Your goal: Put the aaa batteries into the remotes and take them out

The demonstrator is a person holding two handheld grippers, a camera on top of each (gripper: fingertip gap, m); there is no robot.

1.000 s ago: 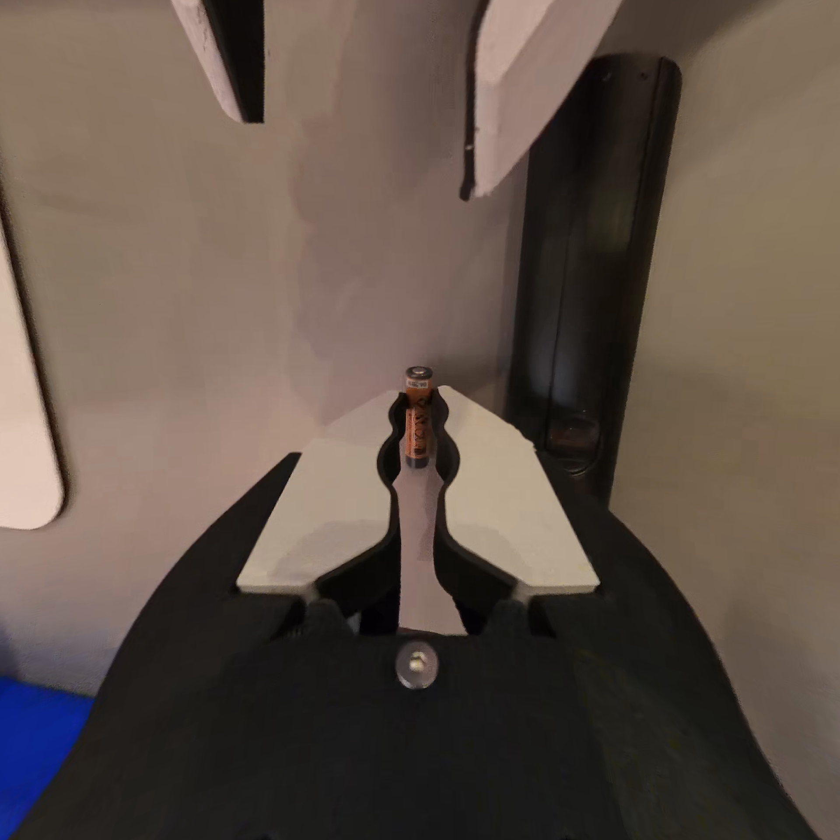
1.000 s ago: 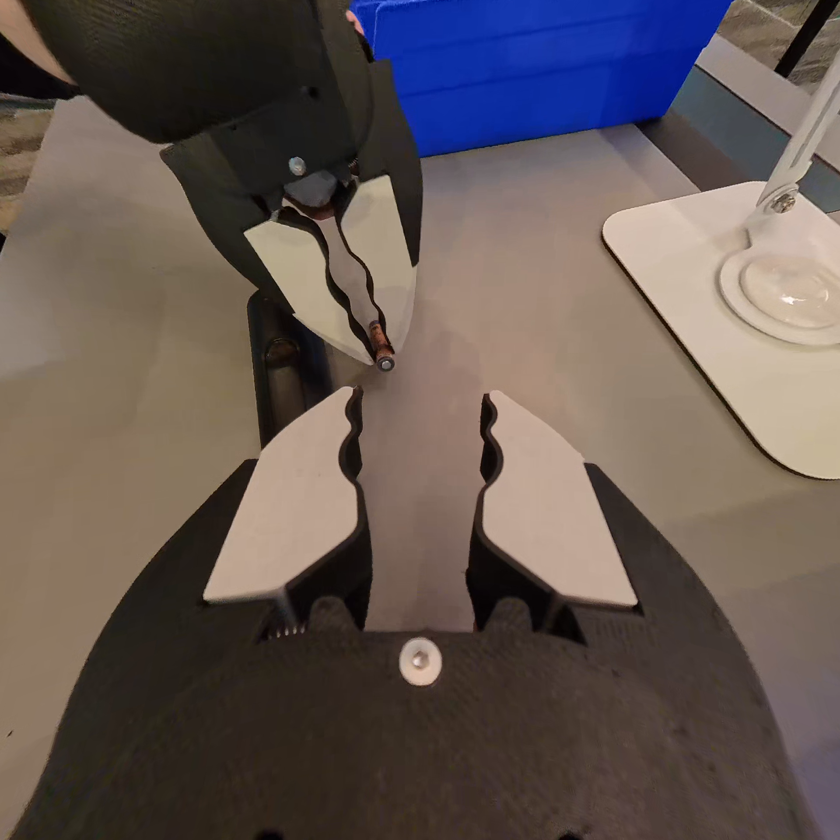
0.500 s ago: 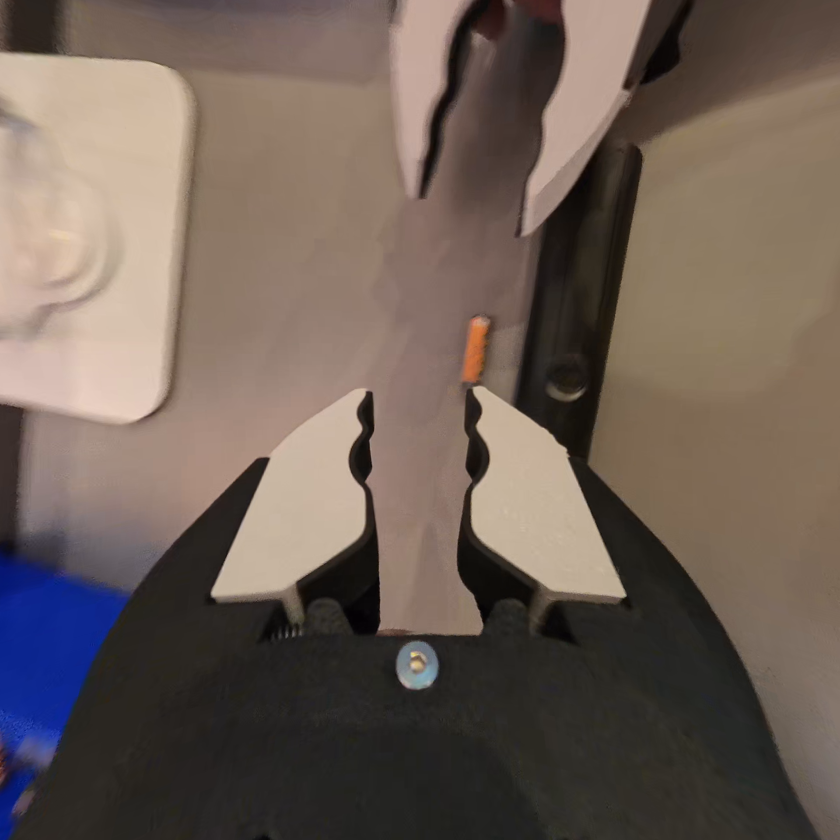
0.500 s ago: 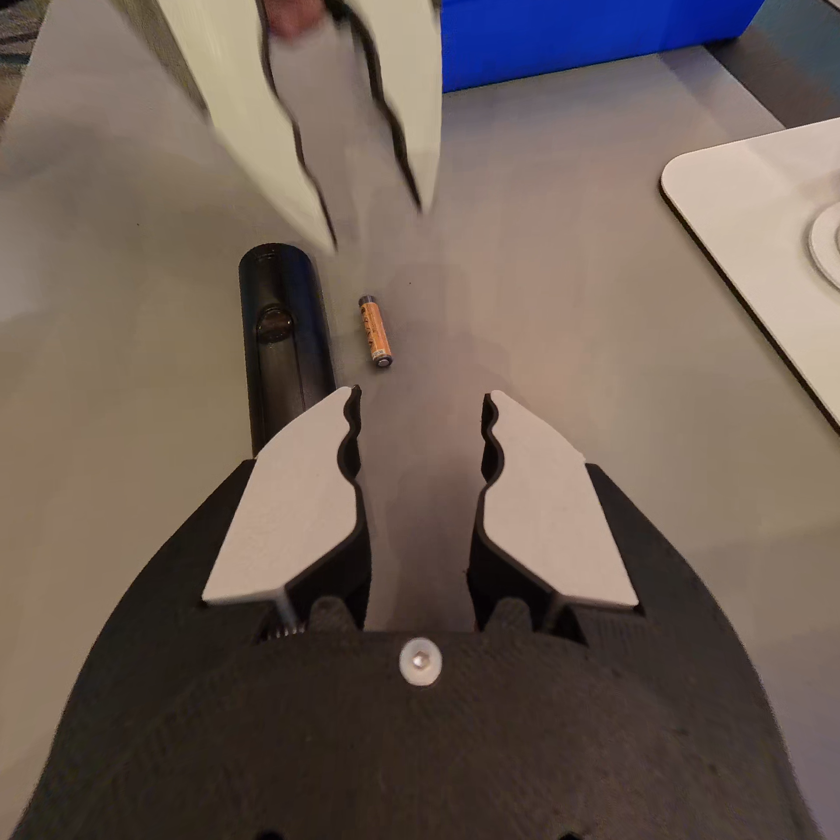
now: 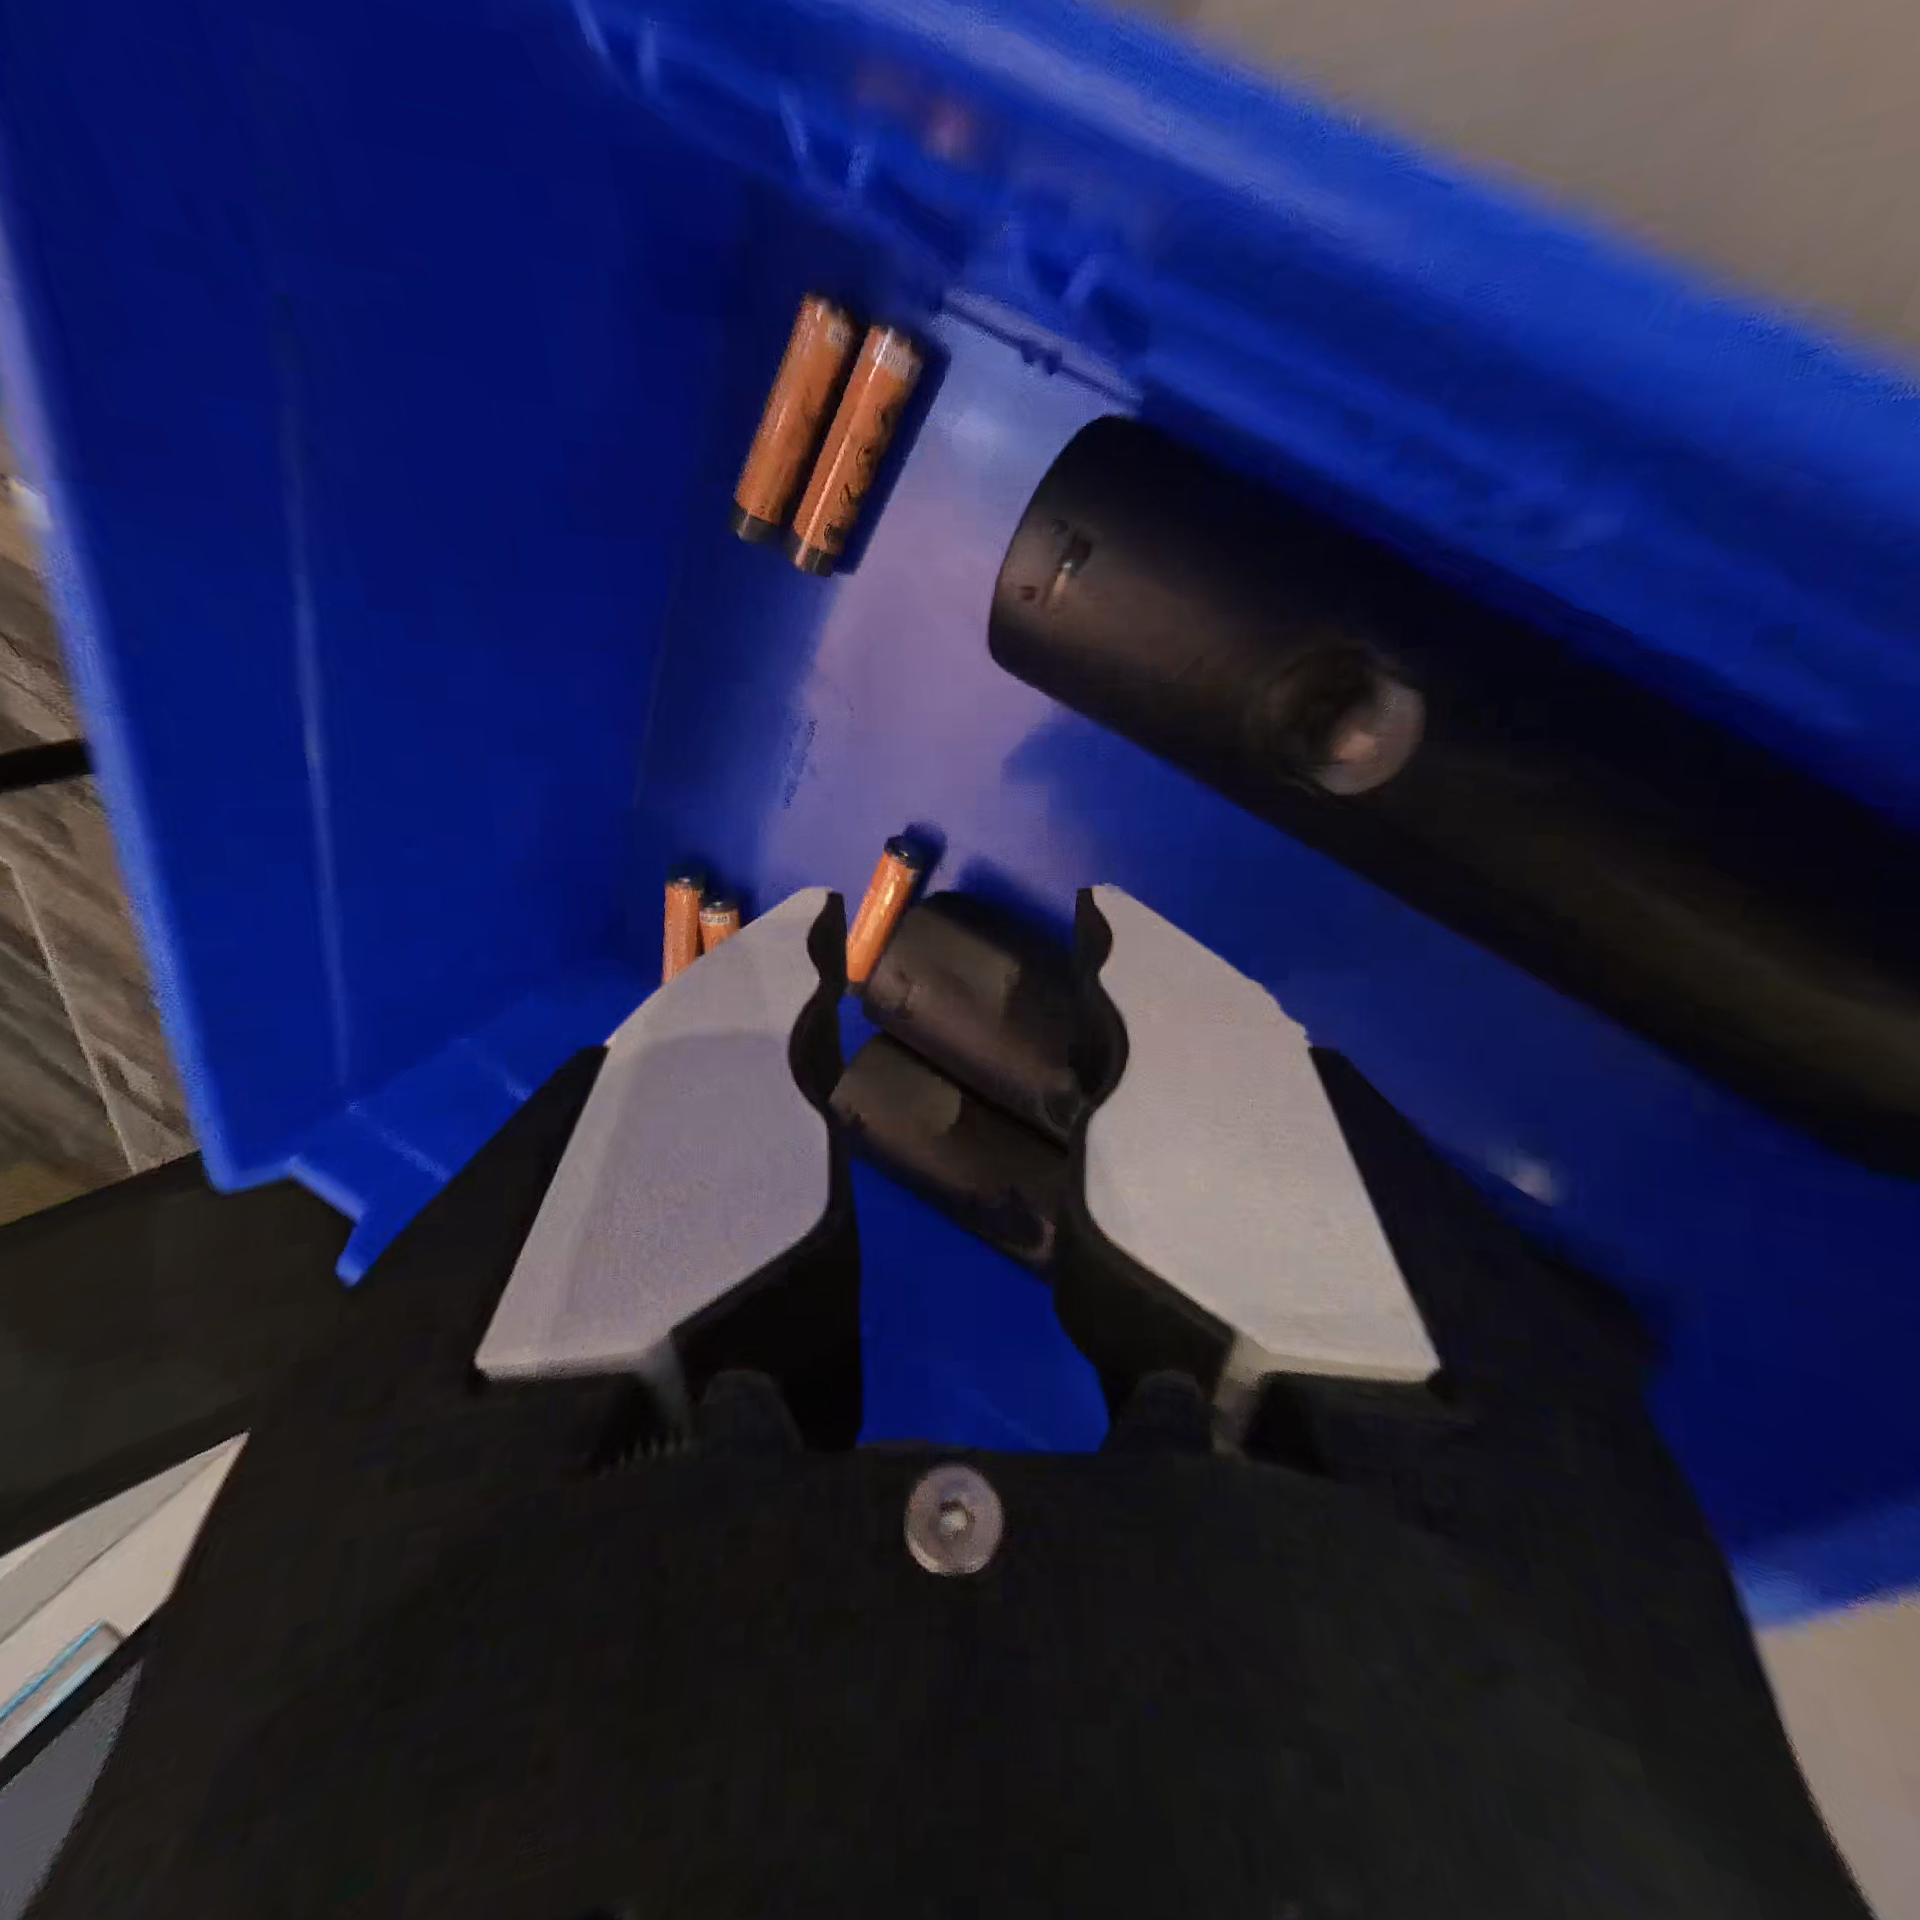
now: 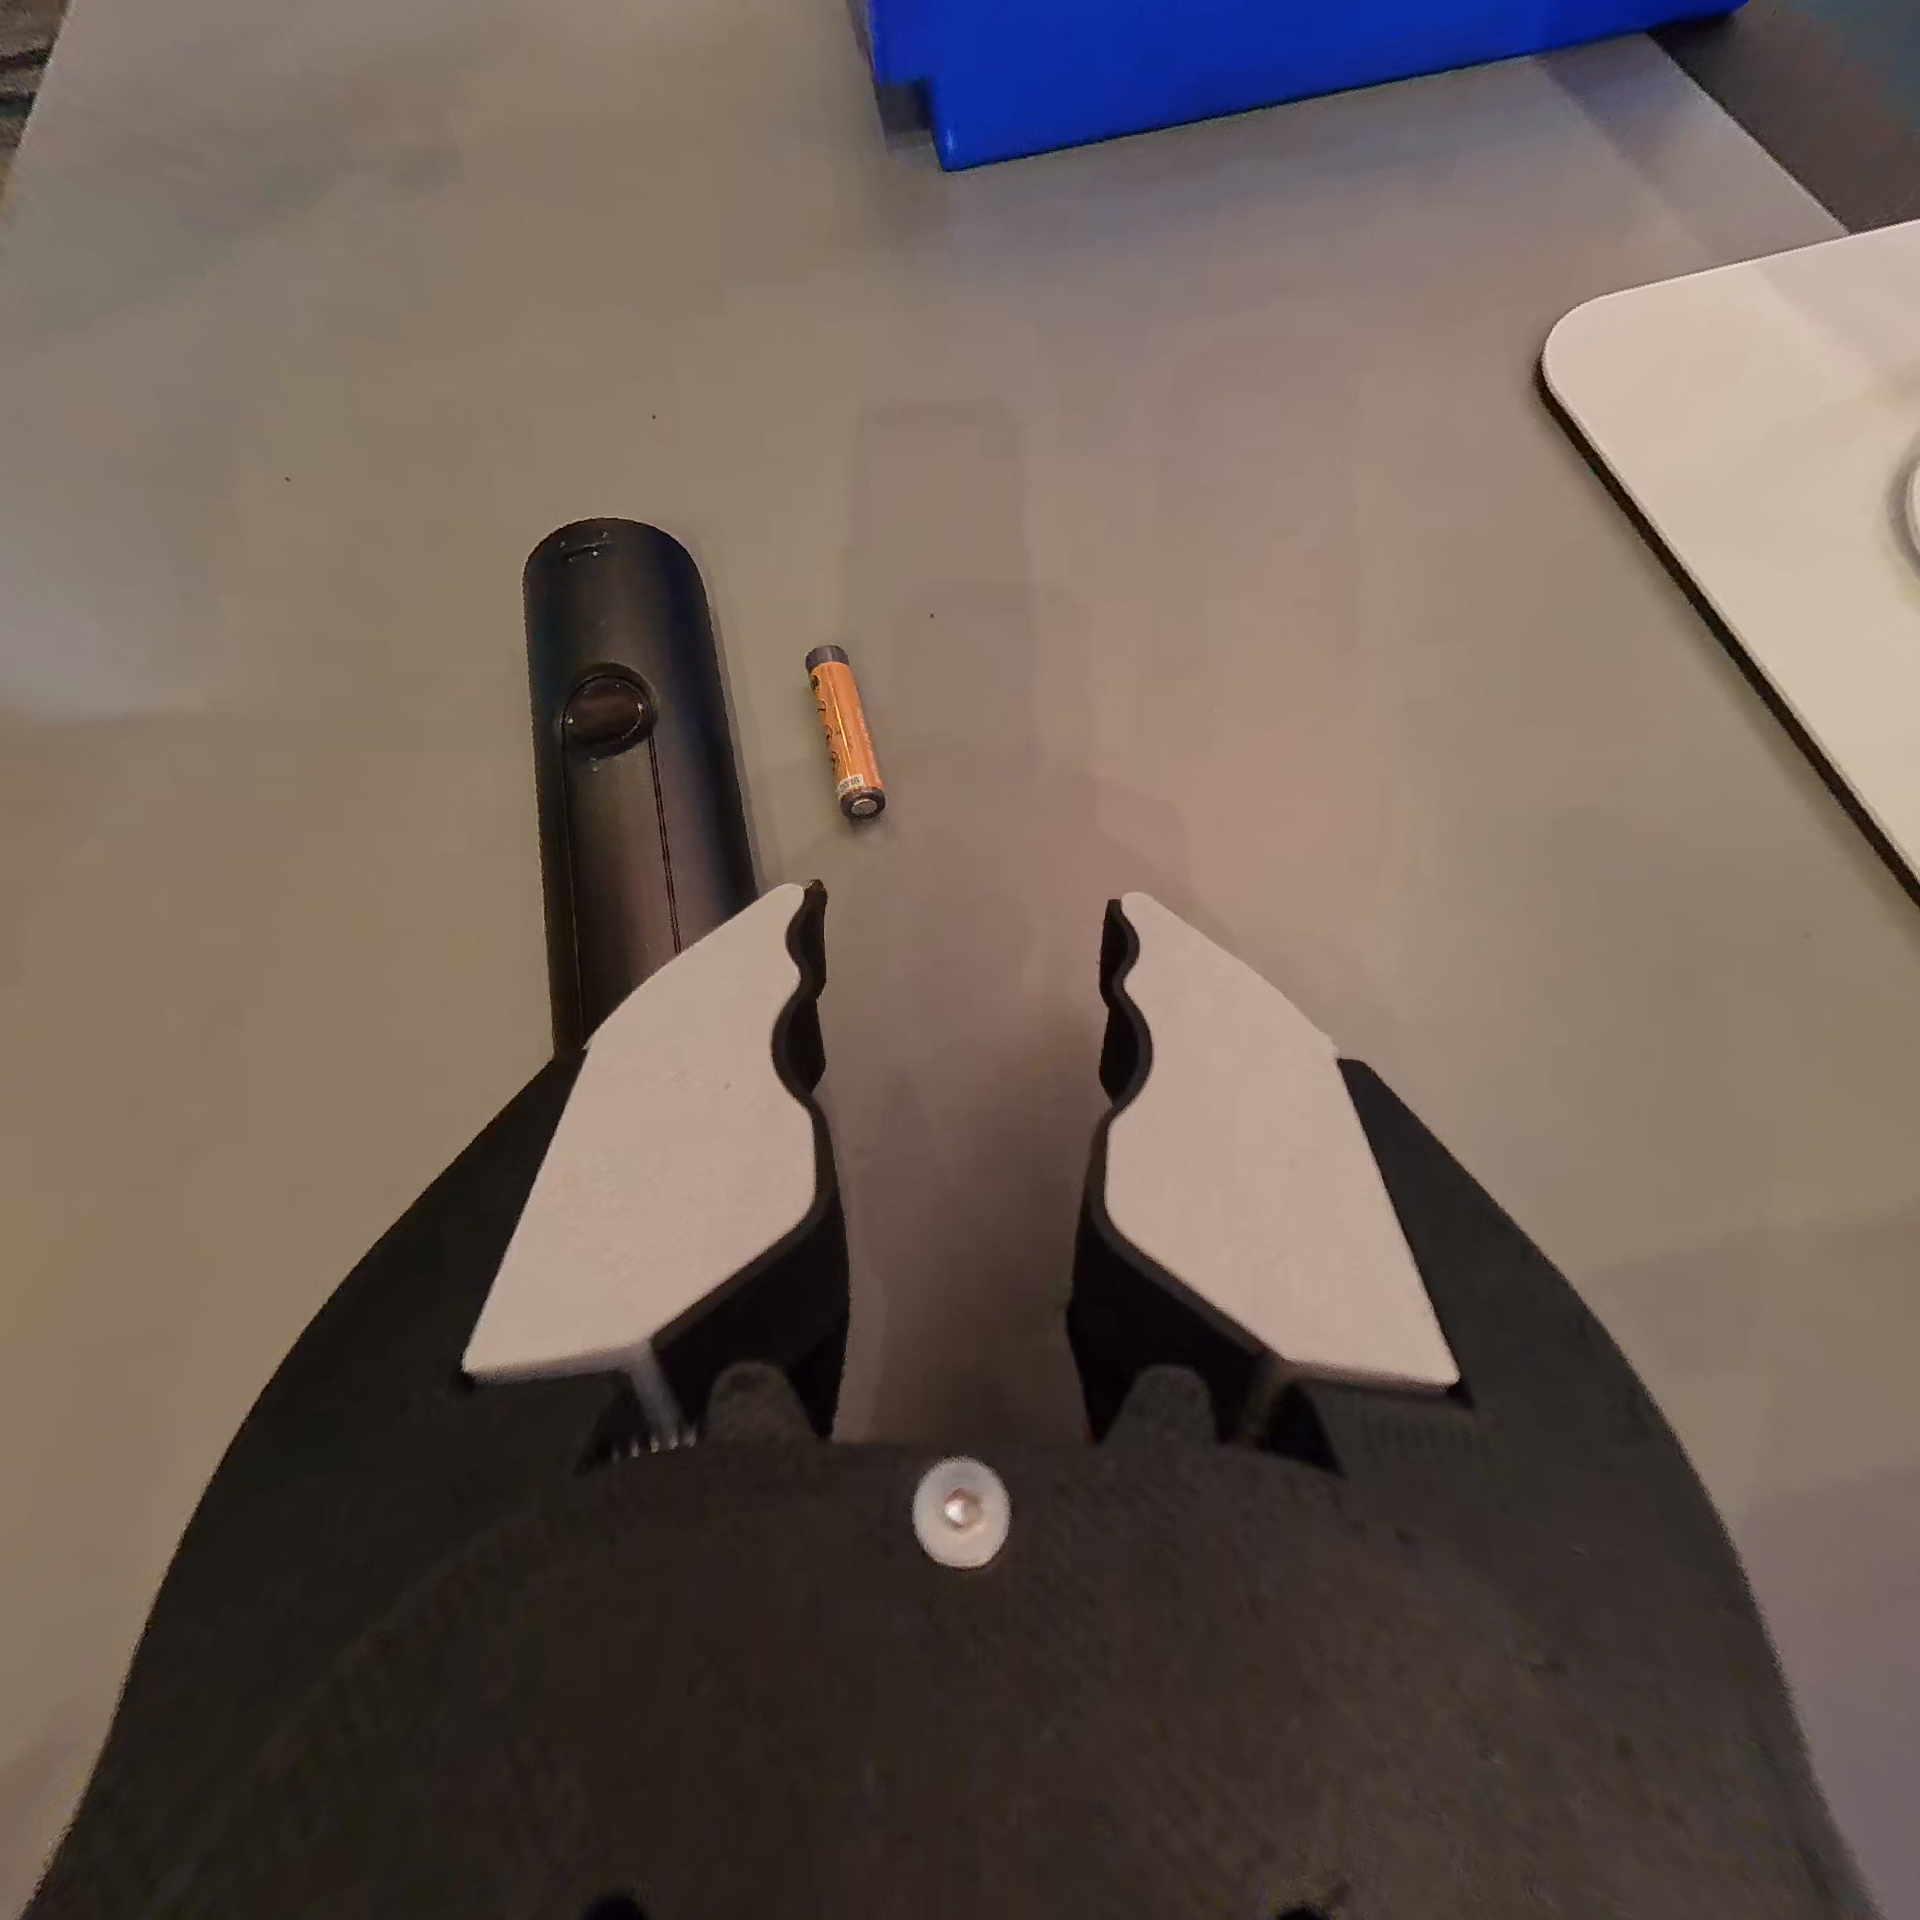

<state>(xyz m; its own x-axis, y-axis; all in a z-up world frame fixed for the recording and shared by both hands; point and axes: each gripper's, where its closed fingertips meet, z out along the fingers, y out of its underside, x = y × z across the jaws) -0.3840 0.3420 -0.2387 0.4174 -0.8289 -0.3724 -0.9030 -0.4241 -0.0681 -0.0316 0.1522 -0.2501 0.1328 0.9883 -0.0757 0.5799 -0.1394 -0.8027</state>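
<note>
On the matte grey table [image 6: 1247, 520], a cylindrical orange battery [image 6: 846, 732] lies beside a rounded black remote [image 6: 623, 727].

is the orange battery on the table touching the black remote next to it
Apart. The right wrist view shows bare grey table between the orange battery and the black remote.

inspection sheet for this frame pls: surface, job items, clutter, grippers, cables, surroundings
Surface: grey matte tabletop, a few dark specks.
Job's things: black cylindrical remote lying on the table, one orange AAA battery beside it, apart. Blue plastic bin holds a second black remote, five visible orange batteries including a touching pair, and two small black pieces.
Clutter: white rounded board at the table's right.
Grippers: left gripper open over the bin; right gripper open, empty.
Cables: nothing seen.
Surroundings: patterned floor; left view blurred.
</note>
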